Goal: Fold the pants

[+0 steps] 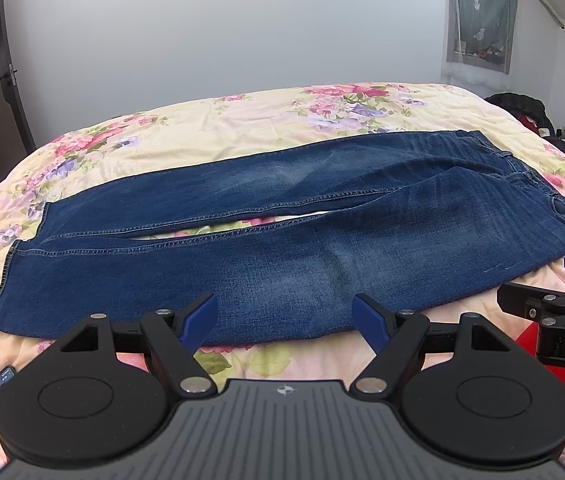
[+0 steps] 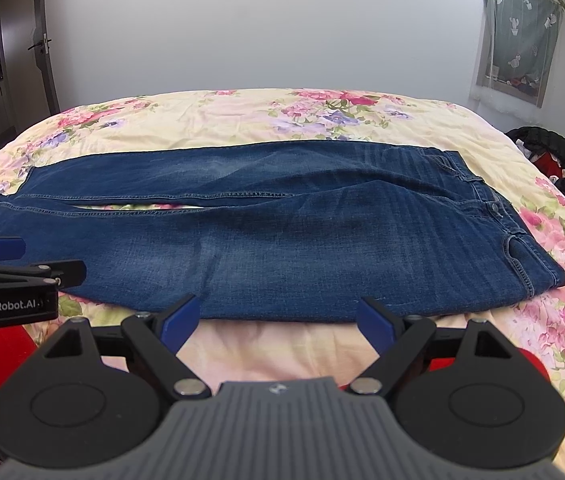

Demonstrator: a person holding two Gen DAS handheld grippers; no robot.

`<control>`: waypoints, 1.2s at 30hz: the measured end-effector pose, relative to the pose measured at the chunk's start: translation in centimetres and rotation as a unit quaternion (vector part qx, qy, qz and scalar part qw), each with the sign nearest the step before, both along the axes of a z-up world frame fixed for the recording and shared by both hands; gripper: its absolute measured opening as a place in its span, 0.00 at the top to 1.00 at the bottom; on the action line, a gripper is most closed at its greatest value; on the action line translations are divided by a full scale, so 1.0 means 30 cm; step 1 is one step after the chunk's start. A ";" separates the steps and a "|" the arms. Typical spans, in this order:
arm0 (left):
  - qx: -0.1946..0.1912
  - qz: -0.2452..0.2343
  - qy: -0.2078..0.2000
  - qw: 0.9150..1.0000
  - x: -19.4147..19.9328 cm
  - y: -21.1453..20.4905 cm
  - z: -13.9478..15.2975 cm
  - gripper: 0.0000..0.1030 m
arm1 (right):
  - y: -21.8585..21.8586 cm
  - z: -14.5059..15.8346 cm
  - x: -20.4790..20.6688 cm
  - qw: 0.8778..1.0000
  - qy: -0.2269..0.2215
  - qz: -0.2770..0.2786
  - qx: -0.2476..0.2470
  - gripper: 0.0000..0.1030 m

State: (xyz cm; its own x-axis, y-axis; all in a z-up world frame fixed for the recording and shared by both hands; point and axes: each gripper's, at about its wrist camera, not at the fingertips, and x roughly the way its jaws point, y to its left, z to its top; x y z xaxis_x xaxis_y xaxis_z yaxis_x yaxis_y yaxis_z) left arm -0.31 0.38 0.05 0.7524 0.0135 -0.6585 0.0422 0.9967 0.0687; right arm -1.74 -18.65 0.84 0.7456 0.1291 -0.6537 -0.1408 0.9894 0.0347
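Jeans (image 1: 242, 240) flat on bedspread (image 1: 242, 120) (floral).

The jeans (image 1: 266, 240) are looking like mid-weight blue denim, matt, faded paler along the thighs, with raised stitching on the seams. The floral bedspread (image 1: 242, 120) is showing as soft, slightly wrinkled cotton-like cloth, no sheen. Both the left gripper (image 1: 284, 316) and right gripper (image 2: 278, 316) are looking like matt black plastic with smooth blue pads, shiny metal pins, and a ribbed grey body.
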 end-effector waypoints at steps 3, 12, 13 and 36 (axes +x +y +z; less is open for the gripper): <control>0.000 0.000 0.000 1.000 -0.001 0.002 0.001 0.13 | 0.000 0.000 0.001 1.000 0.001 0.000 0.000 0.20; 0.000 0.000 0.000 1.000 -0.001 0.002 0.000 0.13 | 0.007 0.006 -0.003 1.000 0.001 0.001 0.000 0.20; 0.000 0.000 0.000 1.000 -0.001 0.002 0.001 0.13 | 0.008 0.006 -0.003 1.000 0.001 0.000 -0.001 0.20; -0.001 0.000 -0.003 1.000 -0.006 0.013 0.009 0.13 | 0.002 0.005 -0.007 1.000 0.001 0.002 -0.001 0.20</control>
